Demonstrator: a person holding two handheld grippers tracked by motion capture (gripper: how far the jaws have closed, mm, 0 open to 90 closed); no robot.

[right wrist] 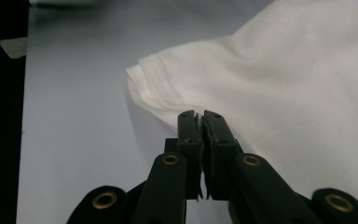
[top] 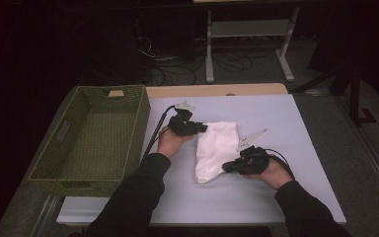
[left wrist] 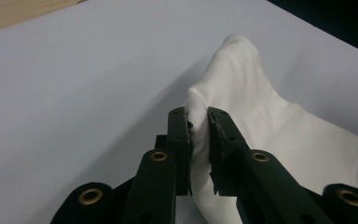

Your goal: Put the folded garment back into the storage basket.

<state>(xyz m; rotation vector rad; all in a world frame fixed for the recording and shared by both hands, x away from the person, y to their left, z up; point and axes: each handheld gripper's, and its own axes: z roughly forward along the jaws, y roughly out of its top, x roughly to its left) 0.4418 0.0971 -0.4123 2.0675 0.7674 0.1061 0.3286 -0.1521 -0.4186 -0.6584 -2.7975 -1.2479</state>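
Left gripper (top: pixel 203 128): pinching white cloth (top: pixel 216 148) at its 10 o'clock edge.
Right gripper (top: pixel 225 168): pinching its 5 o'clock edge.

Dim, dark-edged high view with a lit table (top: pixel 256 197); both gripper views brighter, slightly soft up close.

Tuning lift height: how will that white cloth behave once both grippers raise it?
Probably floppy: the white cloth already drapes in soft folds from the left gripper. Likely light, since thin fabric peaks where pinched. It should sag between the left gripper and the right gripper, its hemmed corner trailing.
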